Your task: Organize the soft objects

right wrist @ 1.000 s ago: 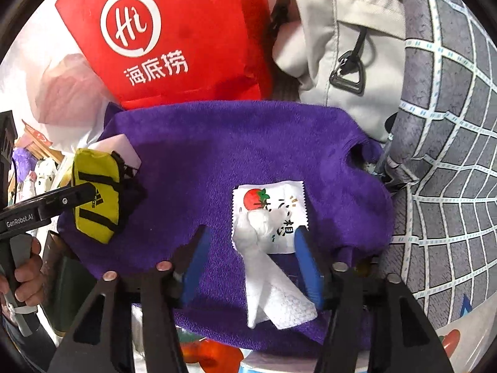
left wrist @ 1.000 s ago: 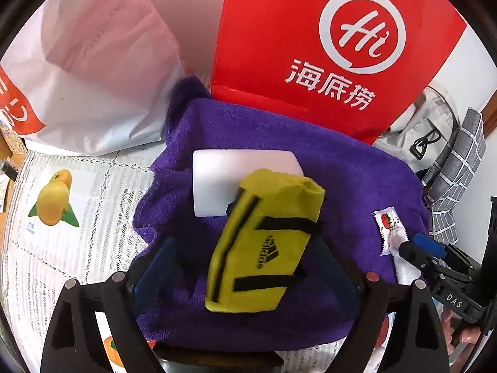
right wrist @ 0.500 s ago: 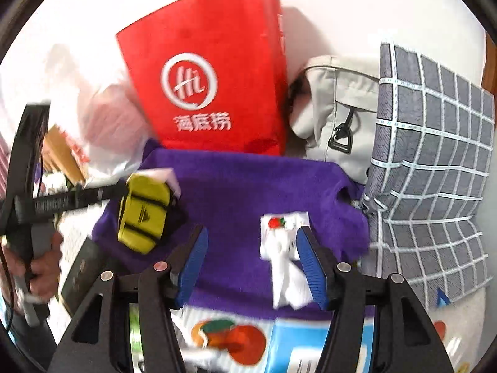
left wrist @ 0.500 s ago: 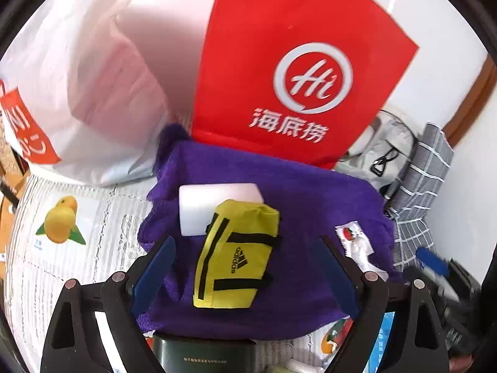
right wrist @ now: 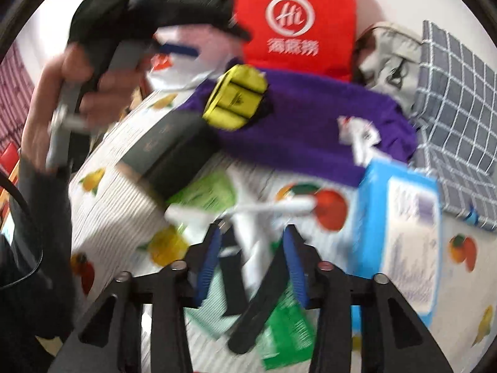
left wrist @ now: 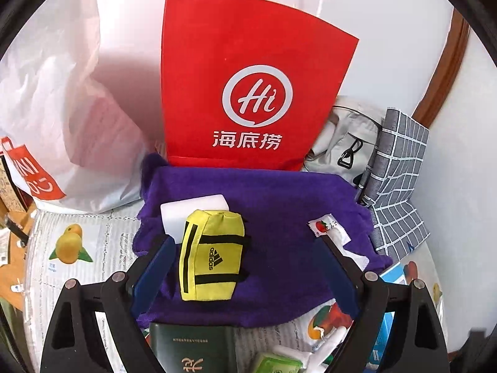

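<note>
The yellow pouch [left wrist: 212,249] sits on the purple towel [left wrist: 279,205], leaning on a white block [left wrist: 186,209], wet-wipe packet [left wrist: 326,228] off to its right. Left gripper [left wrist: 245,267] is spread wide above the towel's near edge, holding nothing; right gripper [right wrist: 251,242] is parted too, well short of the towel.

**Item count**

I count one purple towel [left wrist: 279,205], one yellow pouch [left wrist: 211,258], one white block [left wrist: 192,211], one wet-wipe sachet [left wrist: 326,228], one red bag [left wrist: 248,84], one white plastic bag [left wrist: 62,118], one green book [left wrist: 189,348] and one blue box [right wrist: 400,217].
</note>
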A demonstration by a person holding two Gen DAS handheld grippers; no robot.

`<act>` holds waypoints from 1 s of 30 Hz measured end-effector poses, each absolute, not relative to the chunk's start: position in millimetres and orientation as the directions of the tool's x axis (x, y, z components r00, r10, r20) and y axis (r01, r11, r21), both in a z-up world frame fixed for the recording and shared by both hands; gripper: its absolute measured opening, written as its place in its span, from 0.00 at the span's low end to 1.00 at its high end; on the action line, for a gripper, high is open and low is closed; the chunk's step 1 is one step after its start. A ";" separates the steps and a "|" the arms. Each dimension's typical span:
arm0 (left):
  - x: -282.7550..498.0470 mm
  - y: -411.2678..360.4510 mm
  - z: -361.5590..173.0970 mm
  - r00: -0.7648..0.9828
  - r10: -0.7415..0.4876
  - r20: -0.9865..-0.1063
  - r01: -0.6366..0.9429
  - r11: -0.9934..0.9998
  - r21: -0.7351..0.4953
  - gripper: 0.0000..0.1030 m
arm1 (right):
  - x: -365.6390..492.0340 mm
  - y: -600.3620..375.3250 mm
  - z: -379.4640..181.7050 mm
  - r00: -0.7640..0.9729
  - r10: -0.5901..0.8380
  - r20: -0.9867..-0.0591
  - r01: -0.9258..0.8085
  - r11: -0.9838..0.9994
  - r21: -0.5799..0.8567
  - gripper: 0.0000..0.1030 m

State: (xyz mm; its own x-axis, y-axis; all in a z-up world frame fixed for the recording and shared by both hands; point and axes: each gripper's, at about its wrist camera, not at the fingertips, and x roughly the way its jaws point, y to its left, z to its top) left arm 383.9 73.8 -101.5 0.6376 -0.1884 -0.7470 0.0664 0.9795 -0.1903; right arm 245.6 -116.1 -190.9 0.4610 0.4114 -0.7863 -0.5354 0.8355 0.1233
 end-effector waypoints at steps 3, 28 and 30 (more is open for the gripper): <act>378.2 70.7 -93.8 0.646 -0.211 -0.733 0.089 0.975 -0.202 0.87 | 239.1 -108.4 -199.5 0.442 0.397 -0.804 -0.541 0.834 0.114 0.35; 366.1 63.7 -82.2 0.656 -0.178 -0.733 0.081 0.983 -0.166 0.87 | 217.2 -125.9 -195.1 0.491 0.432 -0.756 -0.457 0.867 0.199 0.21; 362.9 59.9 -79.5 0.661 -0.169 -0.731 0.085 0.985 -0.151 0.87 | 208.3 -132.8 -188.6 0.513 0.437 -0.739 -0.444 0.872 0.207 0.21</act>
State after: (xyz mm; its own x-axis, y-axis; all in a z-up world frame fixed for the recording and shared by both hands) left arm 362.9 59.9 -79.5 0.6612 -0.1689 -0.7309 0.0846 0.9849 -0.1510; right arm 208.3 -132.8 -188.6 0.5128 0.4366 -0.7391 -0.4436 0.8719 0.2073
